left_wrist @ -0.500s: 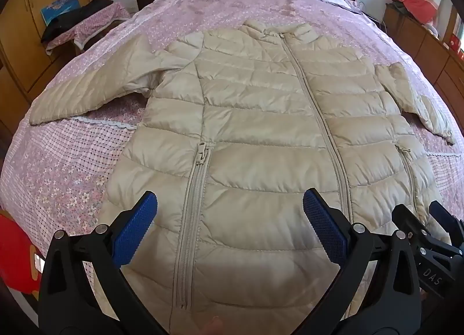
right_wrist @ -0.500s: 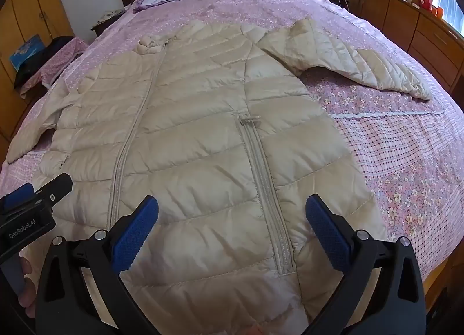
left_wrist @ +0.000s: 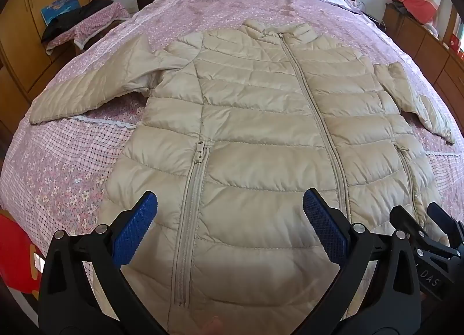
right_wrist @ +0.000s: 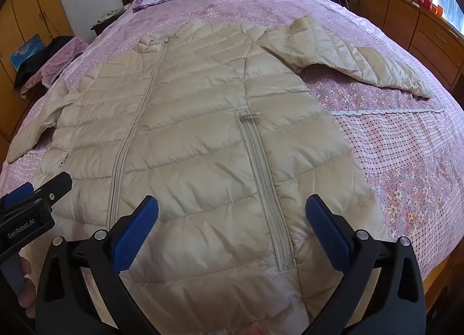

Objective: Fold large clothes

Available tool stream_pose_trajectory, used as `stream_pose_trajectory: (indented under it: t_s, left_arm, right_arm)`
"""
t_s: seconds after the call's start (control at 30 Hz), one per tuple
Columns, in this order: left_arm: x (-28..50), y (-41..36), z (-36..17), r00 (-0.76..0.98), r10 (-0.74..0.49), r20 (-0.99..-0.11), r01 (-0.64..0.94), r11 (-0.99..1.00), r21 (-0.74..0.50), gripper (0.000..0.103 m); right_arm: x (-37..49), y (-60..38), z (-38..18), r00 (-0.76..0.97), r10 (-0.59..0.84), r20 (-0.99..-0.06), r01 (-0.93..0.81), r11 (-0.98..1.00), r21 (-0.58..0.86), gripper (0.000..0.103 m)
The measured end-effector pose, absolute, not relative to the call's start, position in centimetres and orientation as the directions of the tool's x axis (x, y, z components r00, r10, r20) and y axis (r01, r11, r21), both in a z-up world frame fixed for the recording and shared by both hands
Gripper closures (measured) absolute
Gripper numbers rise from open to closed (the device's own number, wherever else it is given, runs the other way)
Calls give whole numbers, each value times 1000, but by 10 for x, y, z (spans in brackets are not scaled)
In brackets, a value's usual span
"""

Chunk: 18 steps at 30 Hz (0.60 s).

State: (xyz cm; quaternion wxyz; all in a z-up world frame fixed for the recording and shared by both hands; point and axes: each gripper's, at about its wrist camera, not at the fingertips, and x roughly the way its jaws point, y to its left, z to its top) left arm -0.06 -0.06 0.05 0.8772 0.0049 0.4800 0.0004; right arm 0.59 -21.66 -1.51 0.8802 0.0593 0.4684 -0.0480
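Far left: wooden wardrobe point(left_wrist: 17, 54), a side table point(left_wrist: 95, 23) with dark clothes on it. Beige puffer coat point(left_wrist: 261, 138) lies flat, front up, zipped, on the pink floral bed point(left_wrist: 58, 167); hem near, collar far, both sleeves spread out to the sides. Left gripper point(left_wrist: 230, 227) hovers over the hem's left part, jaws wide apart, nothing held. Right gripper point(right_wrist: 232, 230) over the hem's right part, just beside it, jaws also wide, empty. Dresser point(right_wrist: 406, 19) far right.
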Motion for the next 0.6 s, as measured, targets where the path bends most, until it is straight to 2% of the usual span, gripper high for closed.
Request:
stream_pose_trajectory:
  t_s: [0.6]
  left_arm:
    - [-3, -1, 2, 537, 4, -844, 4, 1000, 7, 3]
  right_arm:
    - [5, -218, -15, 555, -36, -831, 149, 987, 57, 5]
